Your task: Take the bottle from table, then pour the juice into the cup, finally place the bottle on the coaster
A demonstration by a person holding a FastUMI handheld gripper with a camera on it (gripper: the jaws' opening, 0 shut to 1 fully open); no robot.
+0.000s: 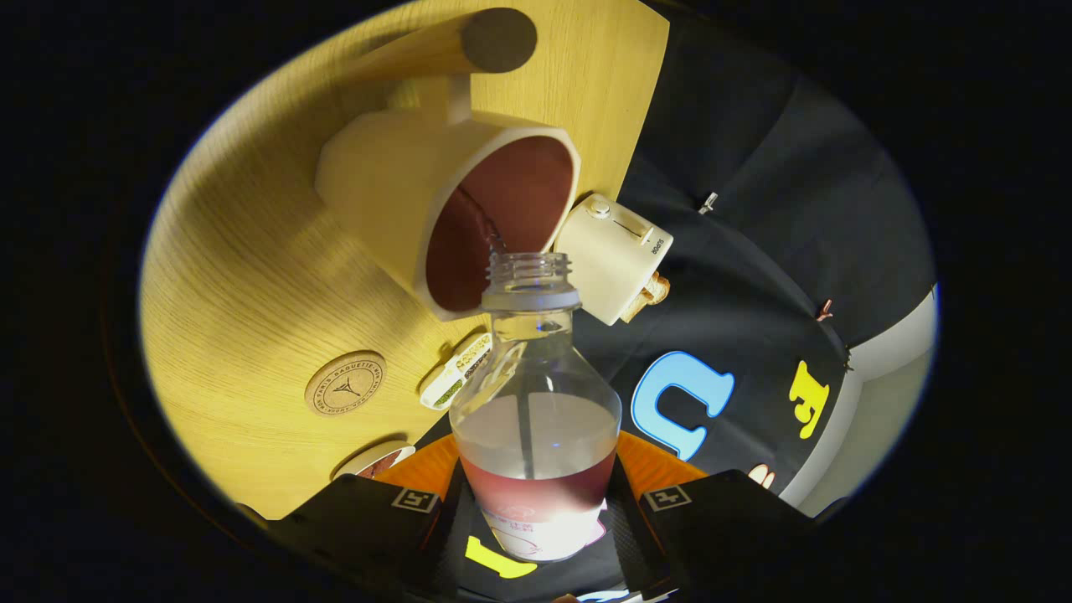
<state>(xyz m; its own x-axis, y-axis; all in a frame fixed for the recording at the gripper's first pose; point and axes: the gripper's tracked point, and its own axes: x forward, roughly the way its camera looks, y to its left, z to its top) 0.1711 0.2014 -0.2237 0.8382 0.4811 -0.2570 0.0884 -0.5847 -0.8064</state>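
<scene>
My gripper is shut on a clear plastic bottle, held tilted with its open neck pointing at the cup. A little red juice sits in the bottle's lower part near the fingers. A thin stream of juice runs from the bottle mouth into the cream cup, whose inside shows dark red liquid. The cup stands on the wooden table, just beyond the bottle mouth. A round cork coaster with a printed ring lies on the table to the side of the bottle, nearer to me than the cup.
A cream toaster with bread in it stands beside the cup at the table's edge. A wooden cylinder rises behind the cup. A small white packet and a white dish lie near the bottle. The black cloth wall hangs beyond the table.
</scene>
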